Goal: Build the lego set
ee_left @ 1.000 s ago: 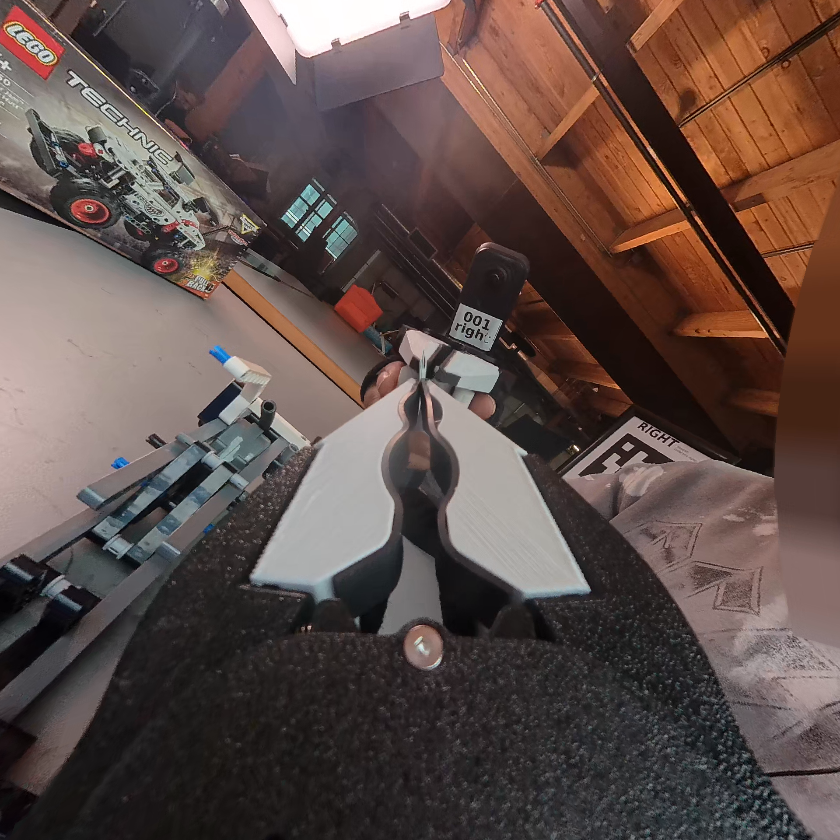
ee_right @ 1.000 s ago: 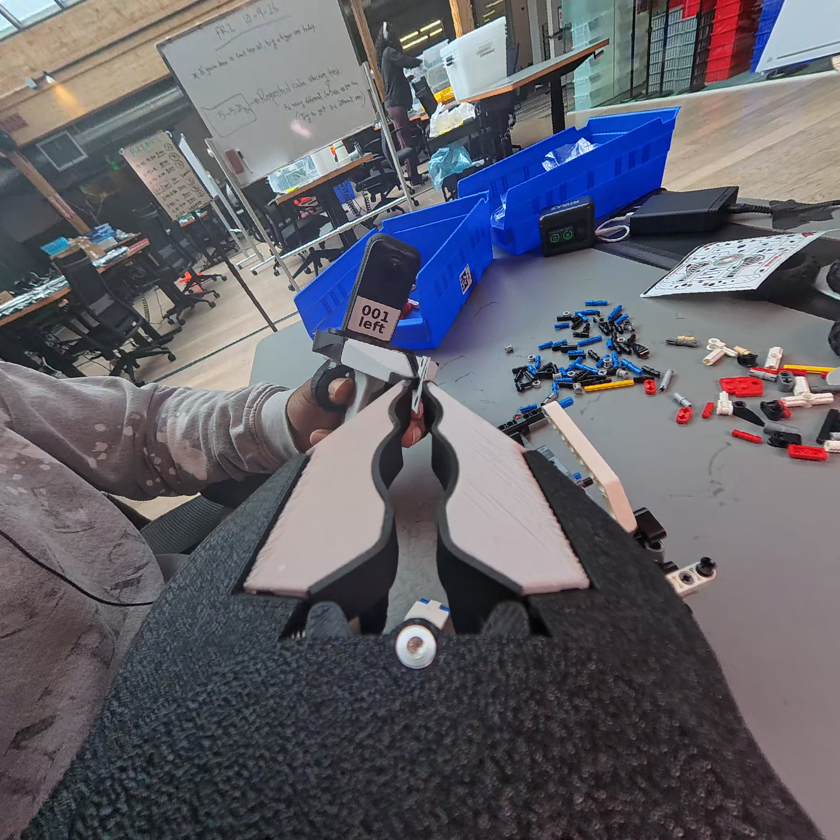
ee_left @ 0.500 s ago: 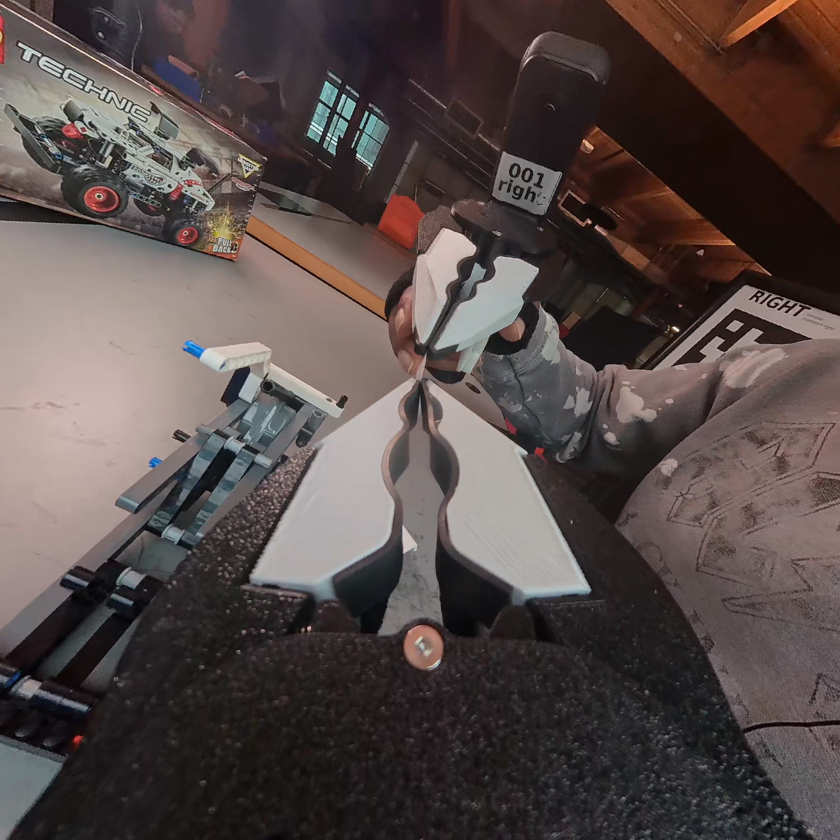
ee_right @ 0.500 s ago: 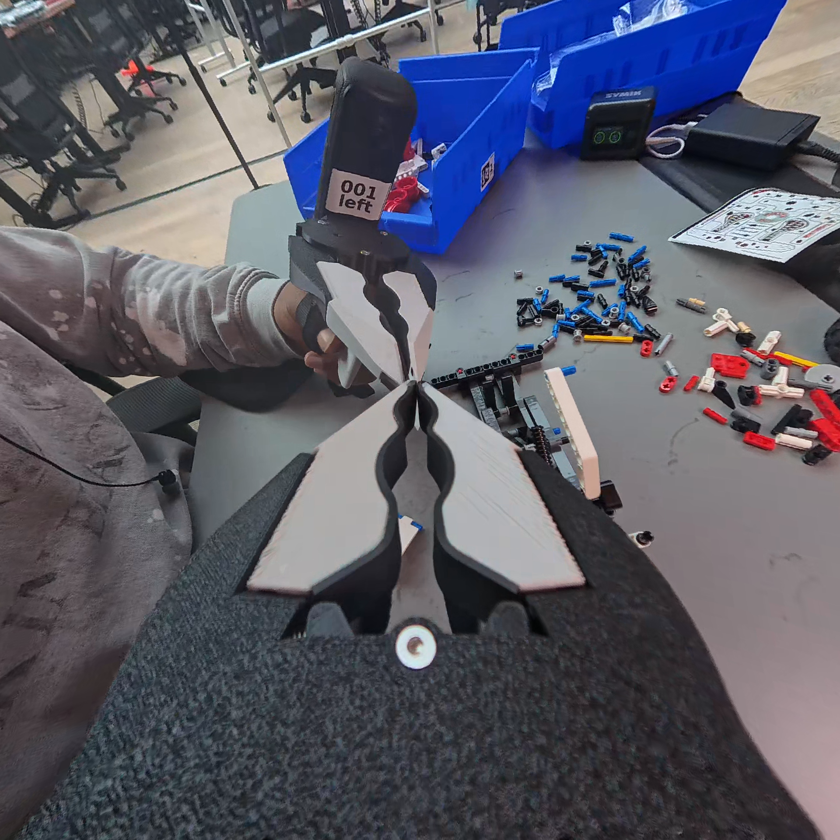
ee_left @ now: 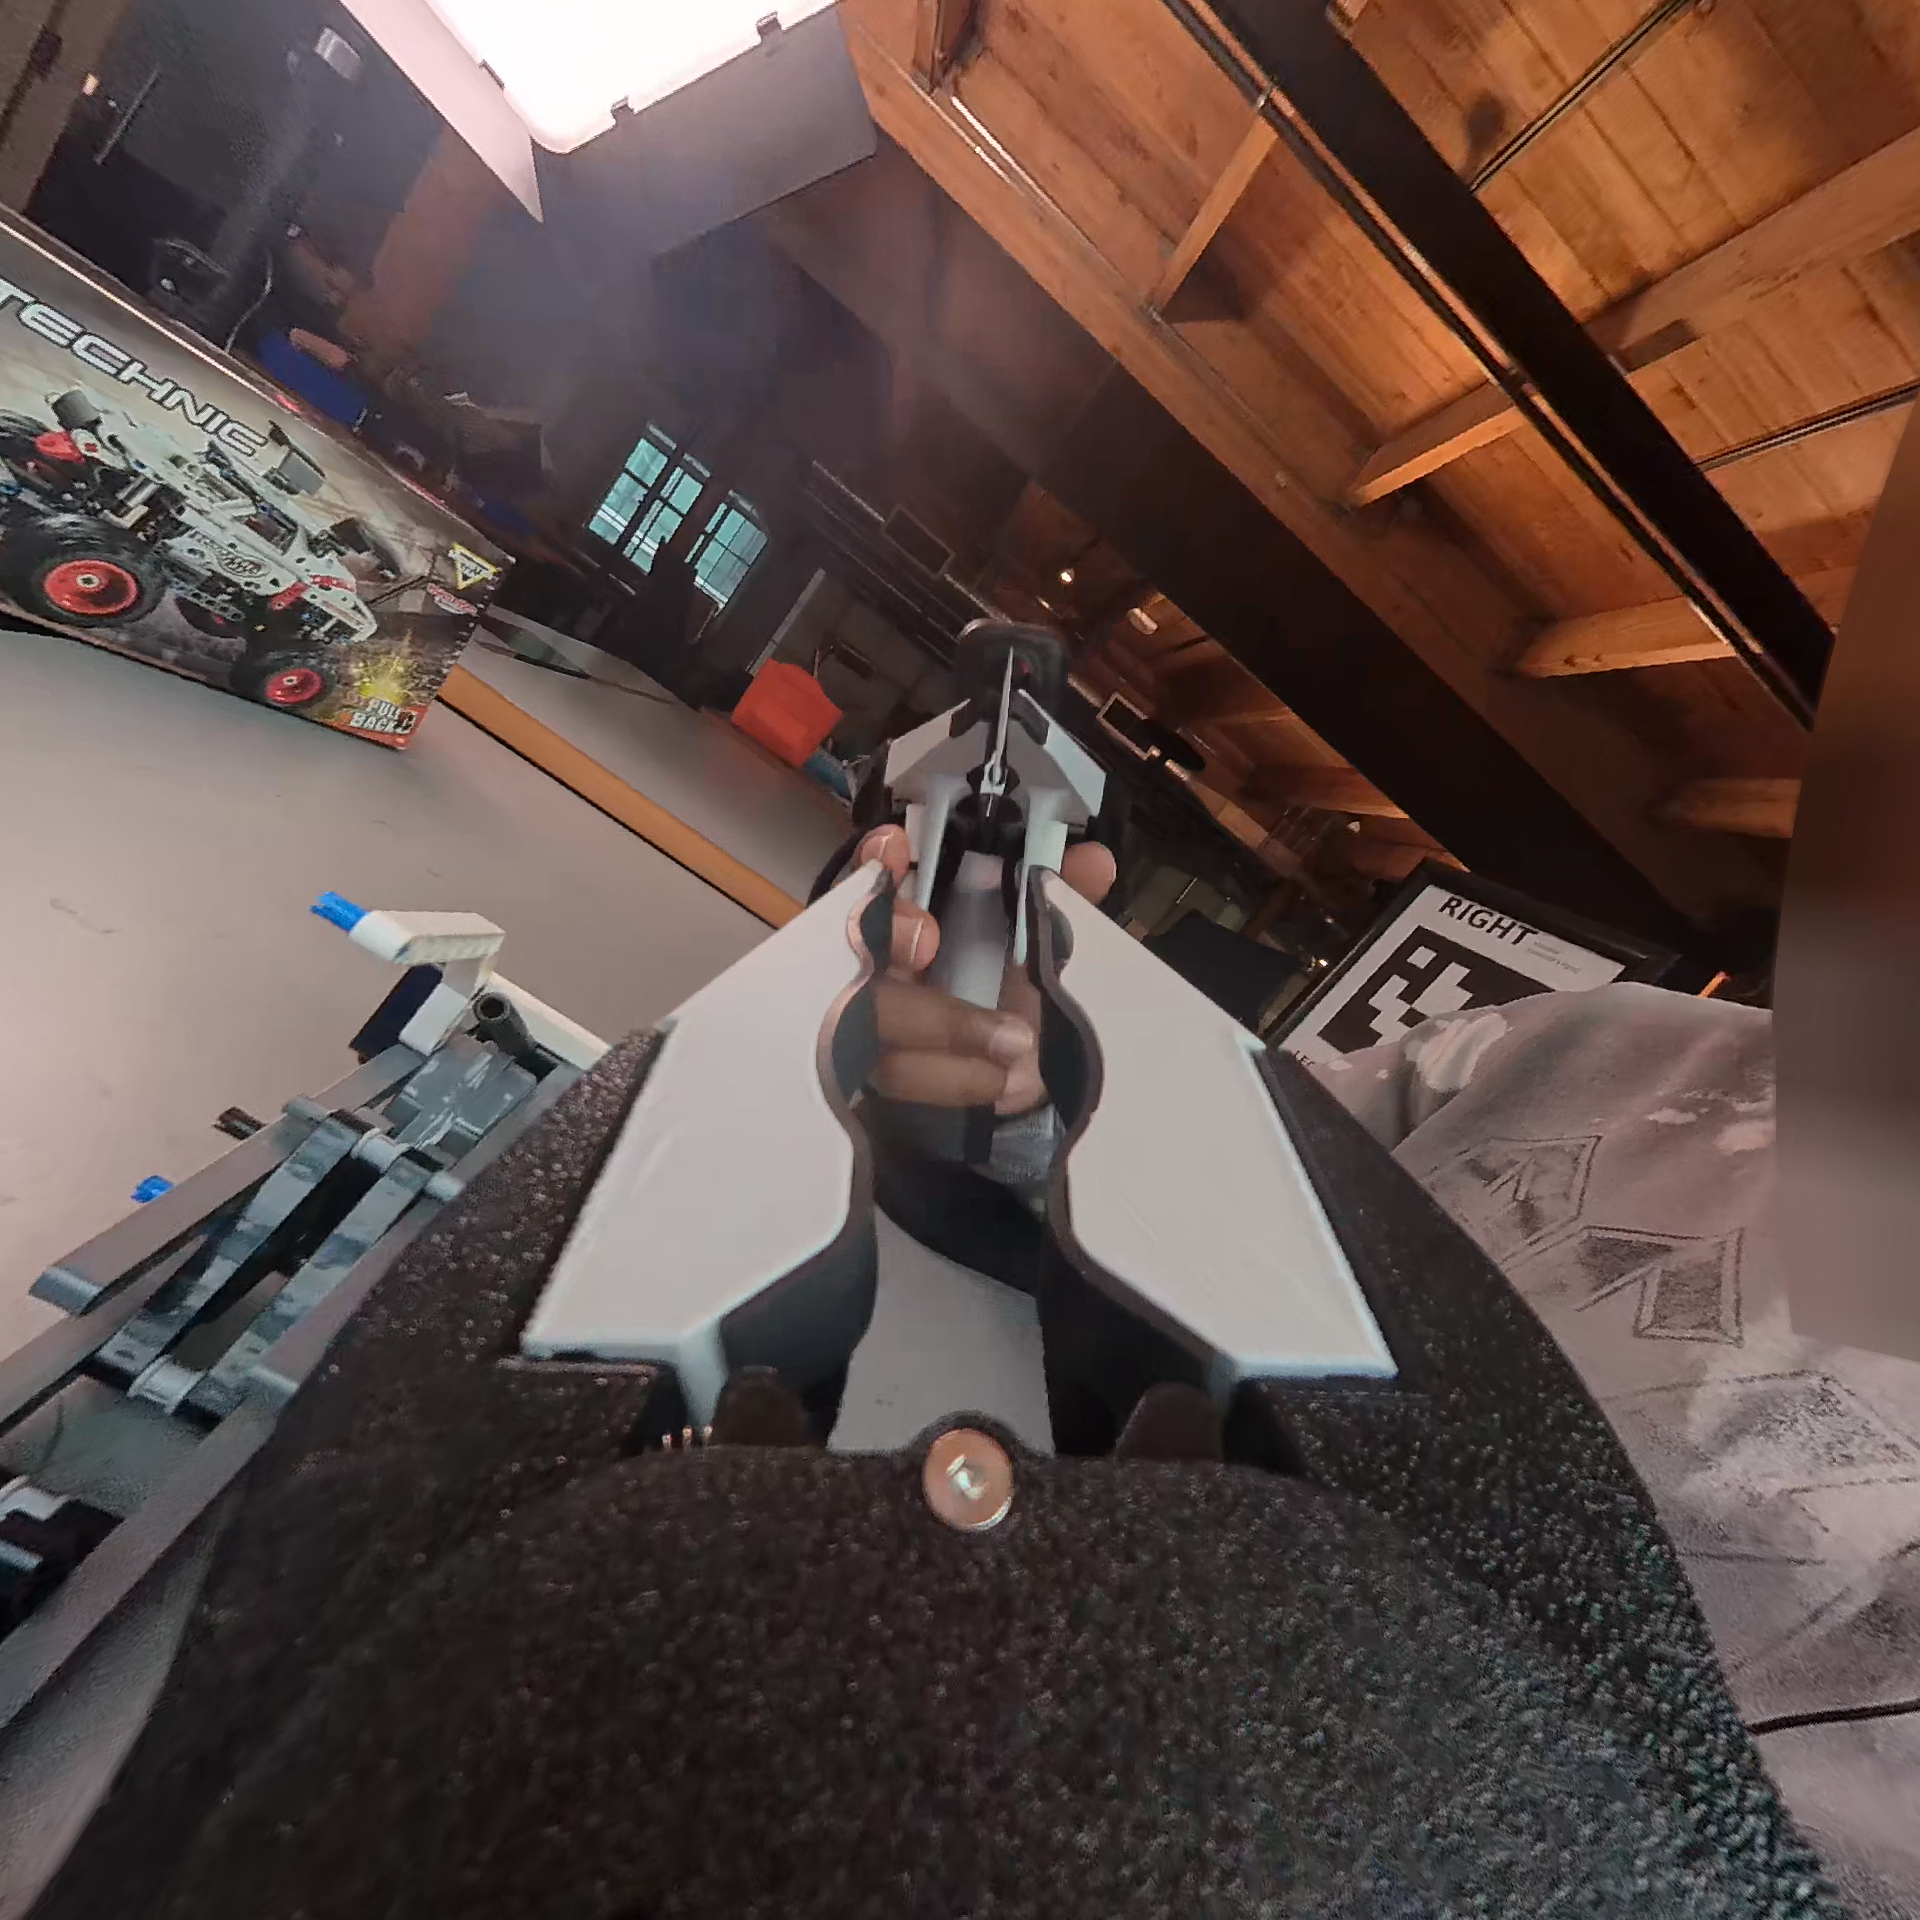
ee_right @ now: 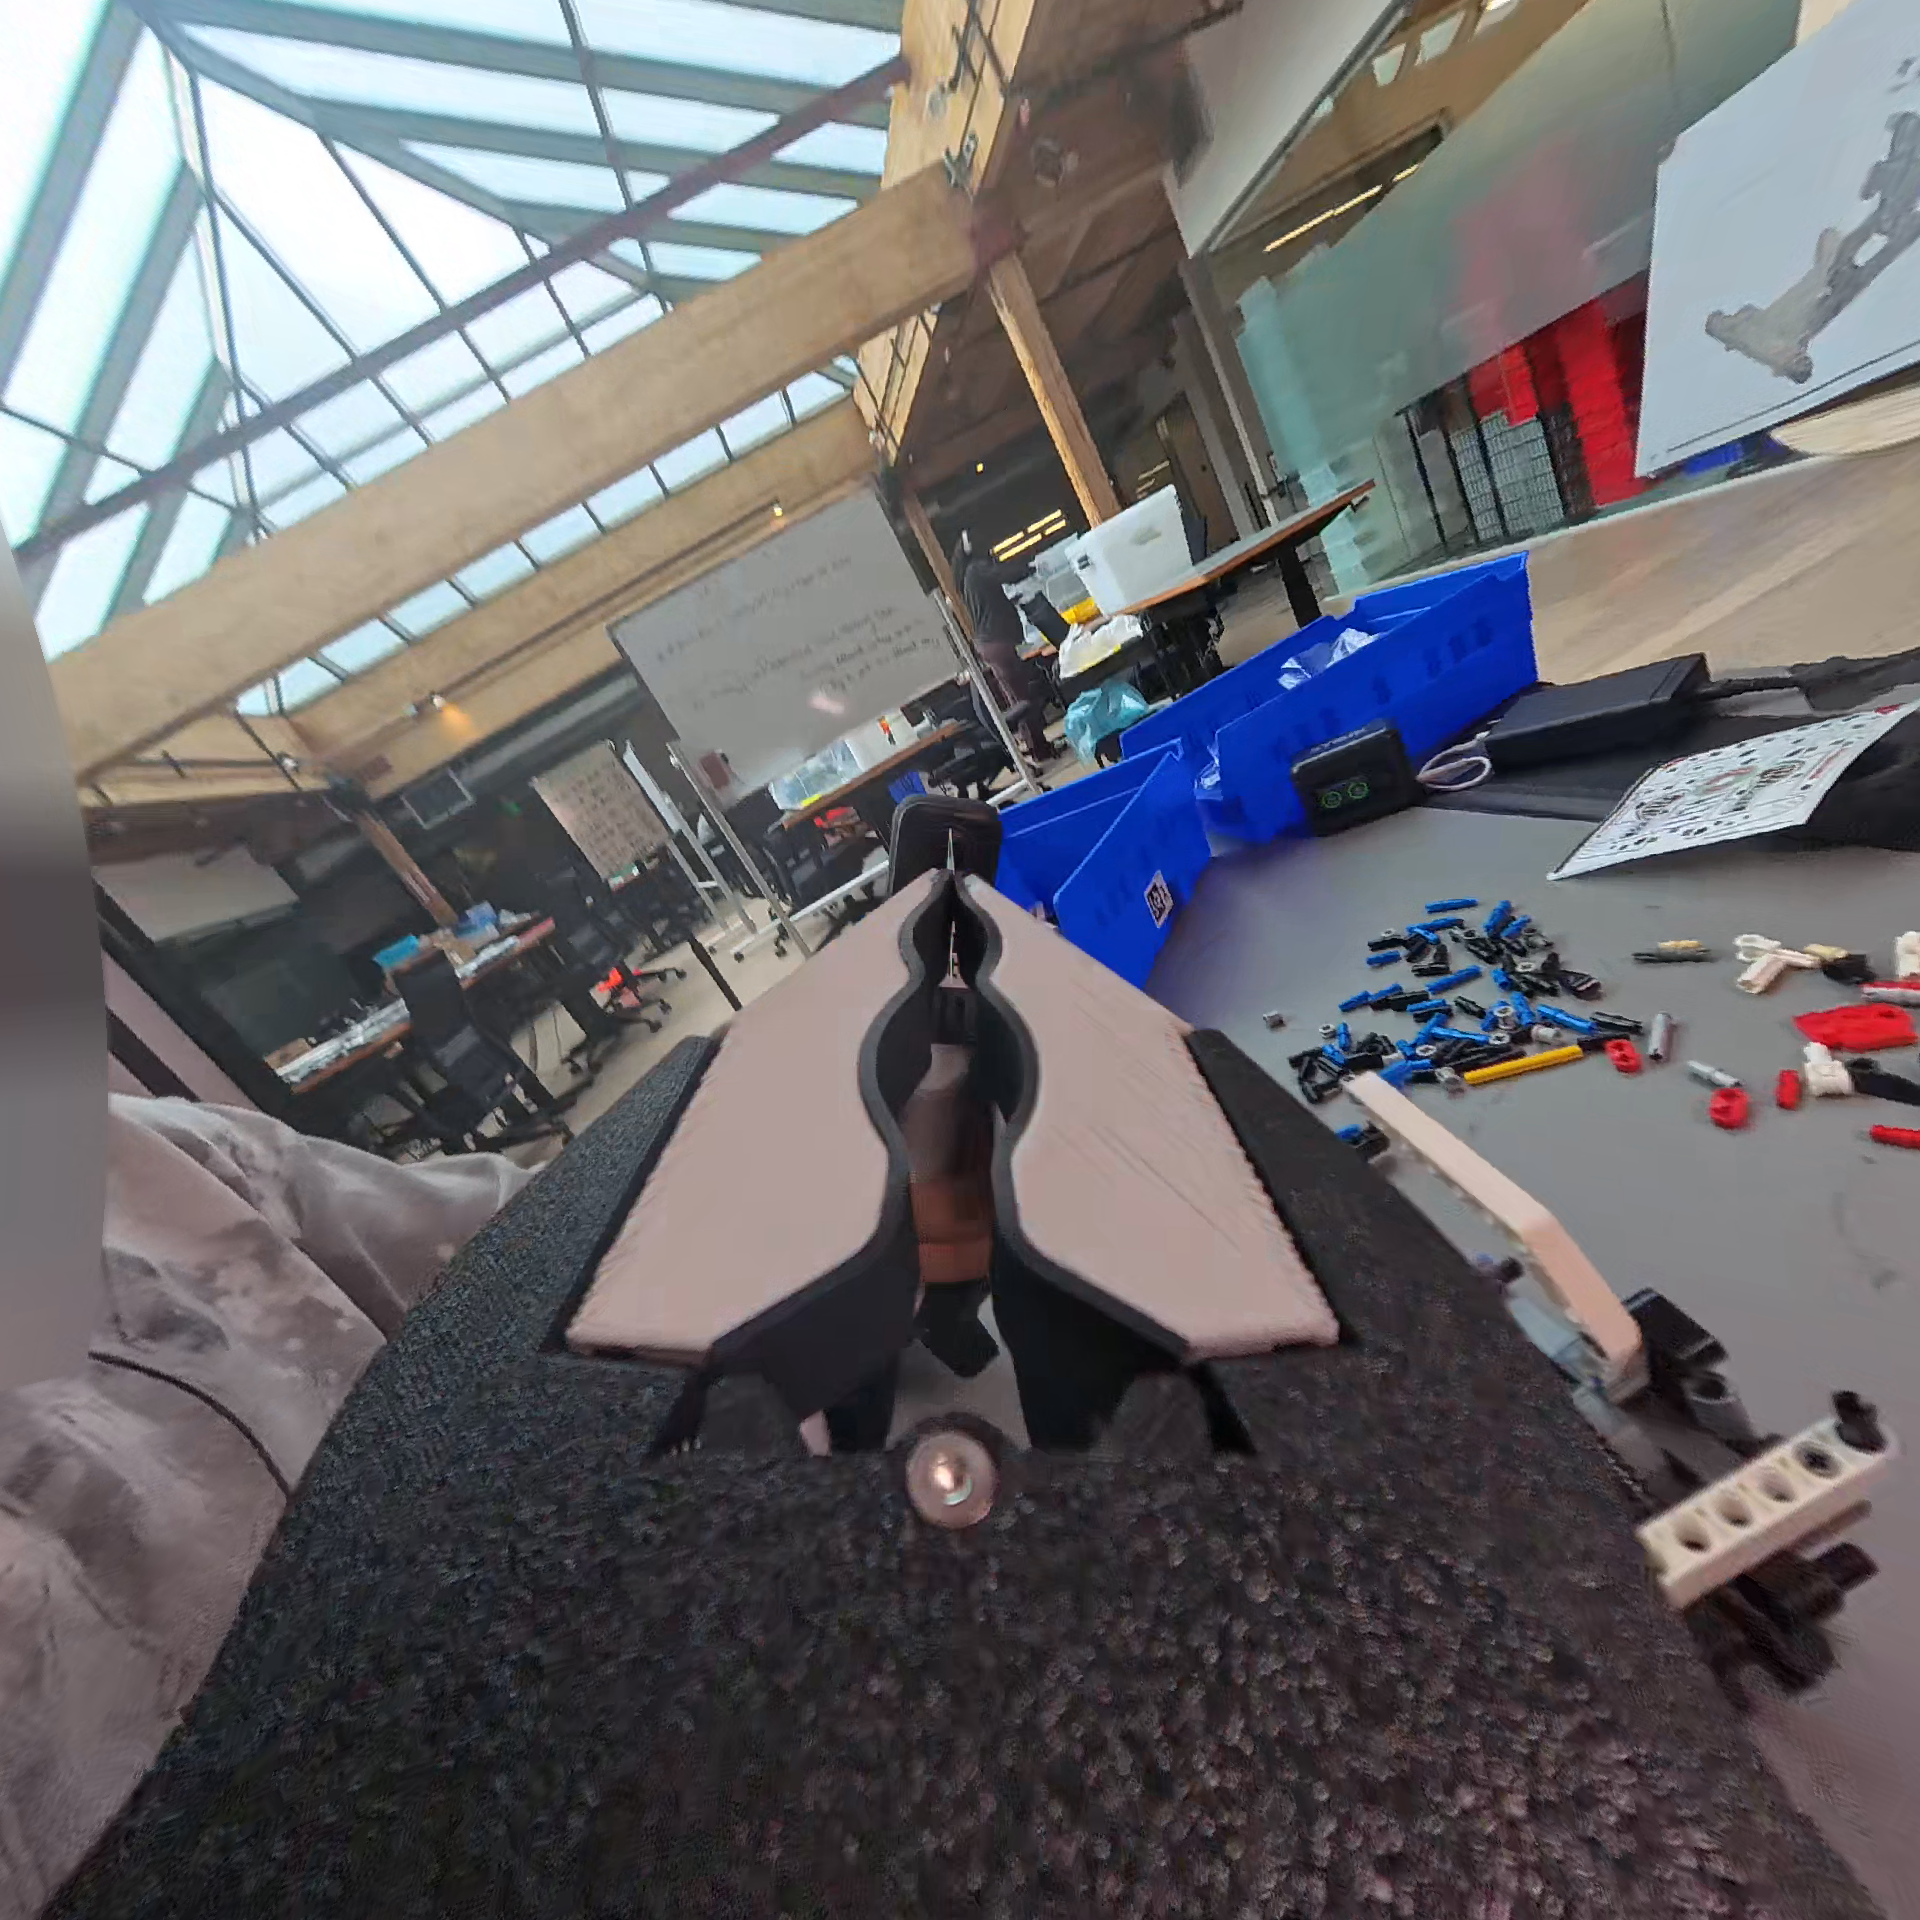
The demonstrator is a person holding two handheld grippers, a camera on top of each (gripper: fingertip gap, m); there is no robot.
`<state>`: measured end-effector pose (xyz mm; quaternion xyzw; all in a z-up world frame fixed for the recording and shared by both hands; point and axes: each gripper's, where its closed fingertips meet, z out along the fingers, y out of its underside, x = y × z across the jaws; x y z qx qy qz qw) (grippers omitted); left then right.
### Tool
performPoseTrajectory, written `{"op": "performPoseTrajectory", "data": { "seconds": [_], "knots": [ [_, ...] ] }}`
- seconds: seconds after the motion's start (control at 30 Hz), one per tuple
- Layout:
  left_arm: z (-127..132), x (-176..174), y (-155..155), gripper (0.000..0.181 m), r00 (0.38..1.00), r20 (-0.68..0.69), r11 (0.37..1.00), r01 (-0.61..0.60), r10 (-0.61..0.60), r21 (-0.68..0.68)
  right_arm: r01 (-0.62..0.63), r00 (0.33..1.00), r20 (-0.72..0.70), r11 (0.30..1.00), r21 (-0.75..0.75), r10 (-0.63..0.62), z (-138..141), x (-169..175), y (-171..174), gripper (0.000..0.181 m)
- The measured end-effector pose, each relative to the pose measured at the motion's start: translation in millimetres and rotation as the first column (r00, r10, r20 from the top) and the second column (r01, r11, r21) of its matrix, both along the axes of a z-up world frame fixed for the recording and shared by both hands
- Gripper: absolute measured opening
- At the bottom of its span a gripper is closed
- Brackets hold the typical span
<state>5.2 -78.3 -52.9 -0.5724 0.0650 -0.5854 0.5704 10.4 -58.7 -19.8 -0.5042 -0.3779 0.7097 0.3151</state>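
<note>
My left gripper (ee_left: 954, 883) is open, and nothing sits between its jaws. Straight ahead of it, my right gripper (ee_left: 995, 769) points back at me, shut, with a hand around its handle. In the right wrist view my right gripper (ee_right: 951, 881) is shut with its tips touching and nothing held. The left gripper (ee_right: 940, 831) shows only as a dark shape behind those tips. The partly built grey and white lego chassis (ee_left: 312, 1143) lies on the grey table (ee_left: 260, 831), left of my left gripper. It also shows in the right wrist view (ee_right: 1507, 1226).
Loose blue and black pins (ee_right: 1455, 997) and red and white parts (ee_right: 1860, 1029) lie on the table at the right. Behind them are blue bins (ee_right: 1299, 748), a black device (ee_right: 1351, 774) and a sticker sheet (ee_right: 1745, 790). The set's box (ee_left: 208, 540) stands at the far left. The left gripper's tips are roughly 4 cm from the right gripper's.
My left gripper has opened; it was shut before. Both views dipped toward the table half a second ago and have tilted back up. The two grippers still face each other.
</note>
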Motion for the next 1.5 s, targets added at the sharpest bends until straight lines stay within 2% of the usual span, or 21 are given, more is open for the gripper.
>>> {"op": "performPoseTrajectory", "data": {
  "seconds": [0.1, 0.23, 0.6, 0.8, 0.93, 1.03, 1.1, 1.13, 1.5],
  "knots": [
    [3.5, 0.2, -1.4, 0.018, 1.000, 0.017, 1.000, -0.008, 0.008, 0.005, 0.034, 0.997, -0.070, 0.991, -0.133, -0.043, -6.9, -0.7, -8.1, 0.000],
    [4.8, 1.8, -3.6, 0.013, 1.000, 0.013, 1.000, 0.008, -0.008, 0.011, 0.074, 0.990, -0.101, 0.978, -0.195, -0.095, -16.2, -0.2, -15.5, 0.000],
    [1.2, 2.5, -2.6, 0.000, 0.999, -0.044, 1.000, -0.016, 0.016, 0.006, 0.104, 0.987, -0.106, 0.981, -0.162, -0.123, -14.1, 1.3, -11.6, 0.000],
    [1.8, -0.7, -4.2, 0.000, 0.997, -0.083, 1.000, -0.002, 0.002, 0.003, 0.085, 0.995, -0.043, 0.996, -0.004, -0.085, -14.1, 3.6, -7.4, 0.000],
    [1.5, -0.8, -5.4, 0.000, 0.993, -0.120, 1.000, 0.003, -0.002, 0.001, 0.066, 0.998, -0.027, 0.997, 0.042, -0.065, -8.1, 9.6, -2.7, 0.000],
    [-2.0, 2.3, -4.9, 0.000, 0.989, -0.150, 1.000, -0.004, 0.004, -0.001, 0.067, 0.997, -0.039, 0.998, 0.001, -0.067, -7.3, 11.4, -1.9, 0.000],
    [-0.8, 6.9, -5.7, 0.017, 0.990, -0.141, 1.000, 0.004, -0.004, 0.003, 0.068, 0.996, -0.053, 0.997, -0.034, -0.070, -9.2, 10.0, -4.4, 0.000],
    [-0.7, 9.4, -6.4, 0.019, 0.990, -0.138, 1.000, 0.011, -0.011, 0.003, 0.074, 0.995, -0.059, 0.996, -0.042, -0.076, -10.8, 8.7, -5.5, 0.000],
    [-1.1, 5.2, -2.5, 0.006, 0.995, -0.099, 1.000, -0.016, 0.014, -0.020, 0.081, 0.993, -0.075, 0.995, -0.062, -0.085, -15.1, -0.7, -11.7, 0.000]
  ]
}}
